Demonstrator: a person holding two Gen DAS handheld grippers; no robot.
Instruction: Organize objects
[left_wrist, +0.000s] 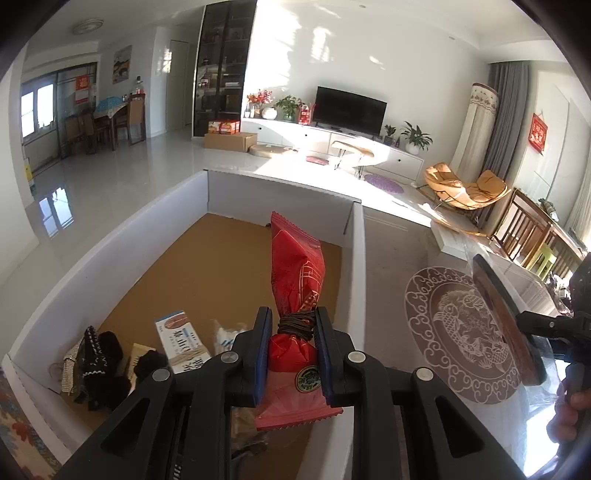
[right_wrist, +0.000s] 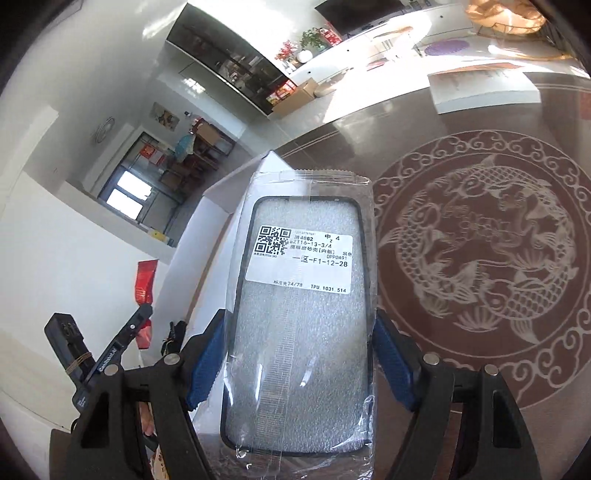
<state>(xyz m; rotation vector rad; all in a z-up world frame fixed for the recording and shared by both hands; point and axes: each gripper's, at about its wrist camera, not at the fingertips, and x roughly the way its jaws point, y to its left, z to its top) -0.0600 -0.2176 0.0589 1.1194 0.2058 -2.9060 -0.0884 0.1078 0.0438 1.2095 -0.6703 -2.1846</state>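
My left gripper (left_wrist: 293, 317) is shut on a red snack packet (left_wrist: 295, 266), pinched at a waist wound with a brown band, and holds it above the white box (left_wrist: 110, 251) with a brown floor. In the right wrist view my right gripper (right_wrist: 299, 321) is shut on a bagged black phone case (right_wrist: 303, 332) with a white label, its blue pads (right_wrist: 205, 365) pressing both long sides. The case hangs over the box's wall (right_wrist: 207, 236) and the table beside it. The left wrist view shows the case (left_wrist: 506, 317) edge-on at the right, and the right wrist view shows the red packet (right_wrist: 146, 277) at the left.
Inside the box lie a blue-and-white packet (left_wrist: 181, 339), black and sequinned items (left_wrist: 99, 354) and other small things. The glass table top (right_wrist: 480, 251) carries a round fish motif. A white flat box (right_wrist: 484, 92) sits at its far edge. A hand (left_wrist: 569, 410) shows at the lower right.
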